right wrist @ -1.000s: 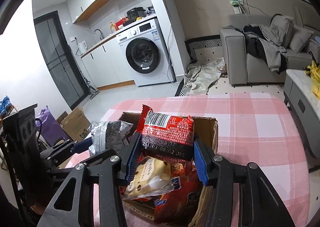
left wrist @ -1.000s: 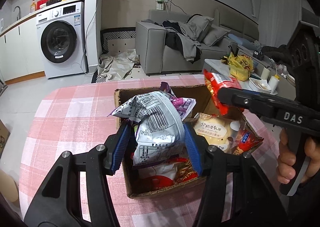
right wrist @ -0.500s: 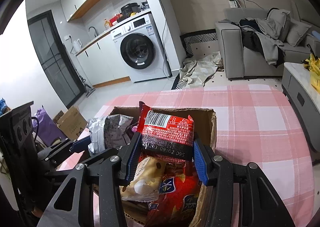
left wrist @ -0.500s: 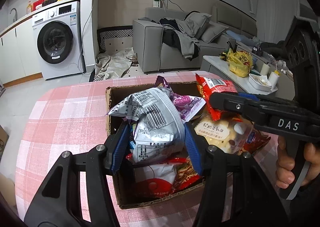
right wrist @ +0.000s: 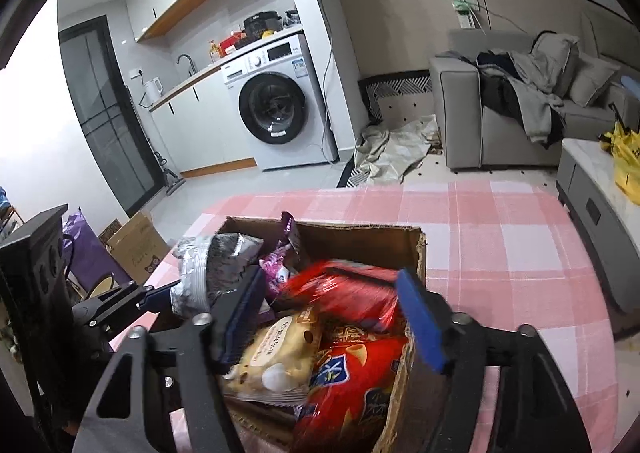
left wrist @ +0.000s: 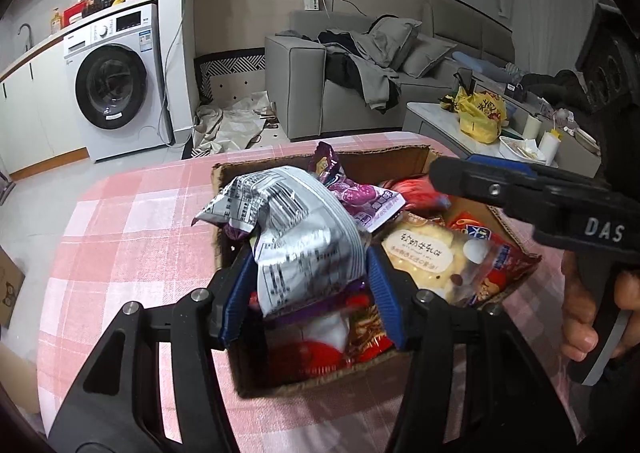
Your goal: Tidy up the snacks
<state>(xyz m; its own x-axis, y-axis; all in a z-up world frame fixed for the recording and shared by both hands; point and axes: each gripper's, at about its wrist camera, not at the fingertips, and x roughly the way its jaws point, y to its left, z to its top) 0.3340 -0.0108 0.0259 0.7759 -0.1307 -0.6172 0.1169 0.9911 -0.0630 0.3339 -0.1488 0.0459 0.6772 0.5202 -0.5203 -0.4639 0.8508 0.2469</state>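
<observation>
A cardboard box full of snack packets stands on the pink checked tablecloth; it also shows in the right wrist view. My left gripper is shut on a silver snack bag, held over the box's near left part. My right gripper is open above the box. A red snack packet lies blurred between its spread fingers, on top of the other snacks. A cream bread packet and a red chip bag lie below it. The right gripper also shows in the left wrist view.
The pink checked table extends to the right and far side of the box. A grey sofa, a washing machine and a low side table stand beyond it. Cardboard and a purple bag sit on the floor at left.
My right gripper has opened and the red packet has dropped from it onto the snacks in the box. My left gripper keeps hold of the silver bag and has lowered slightly toward the box.
</observation>
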